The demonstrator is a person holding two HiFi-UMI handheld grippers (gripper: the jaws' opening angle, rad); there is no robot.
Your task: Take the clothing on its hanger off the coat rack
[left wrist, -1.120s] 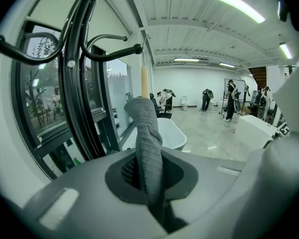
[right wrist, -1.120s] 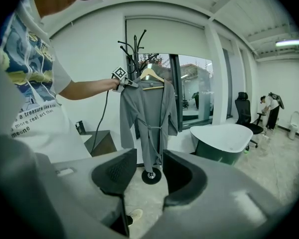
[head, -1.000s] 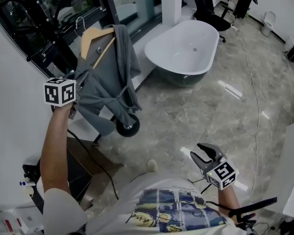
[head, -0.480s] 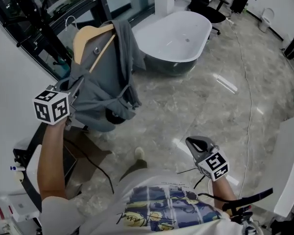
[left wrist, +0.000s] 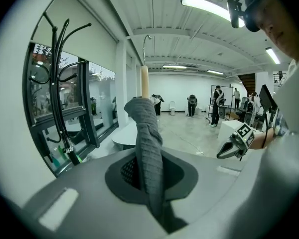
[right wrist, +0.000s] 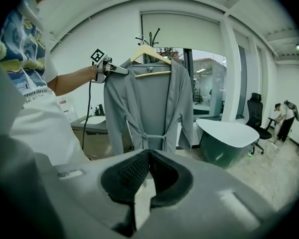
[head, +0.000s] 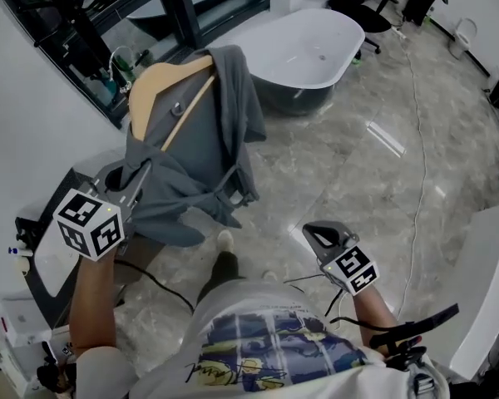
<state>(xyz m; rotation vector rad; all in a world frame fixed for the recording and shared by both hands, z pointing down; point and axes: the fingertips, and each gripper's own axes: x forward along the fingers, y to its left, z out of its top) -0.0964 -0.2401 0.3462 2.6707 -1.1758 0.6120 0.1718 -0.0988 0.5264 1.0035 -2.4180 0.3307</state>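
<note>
Garment: grey robe (head: 195, 152), belt tied, draped on a wooden hanger (head: 160, 86), far left.
Left gripper (head: 138, 178): I have it clamped on a fold of the robe.
Right gripper (head: 312, 231): jaws together, nothing between, near right.
Edges: coat rack (left wrist: 57, 83) left, apart; bathtub (head: 312, 52) far.
Room: bare floor (head: 382, 181) right.

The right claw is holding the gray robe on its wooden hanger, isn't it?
Not quite: the left claw is holding the gray robe on its wooden hanger. The left gripper view shows the cloth pinched in it; the right claw is shut on nothing.
</note>
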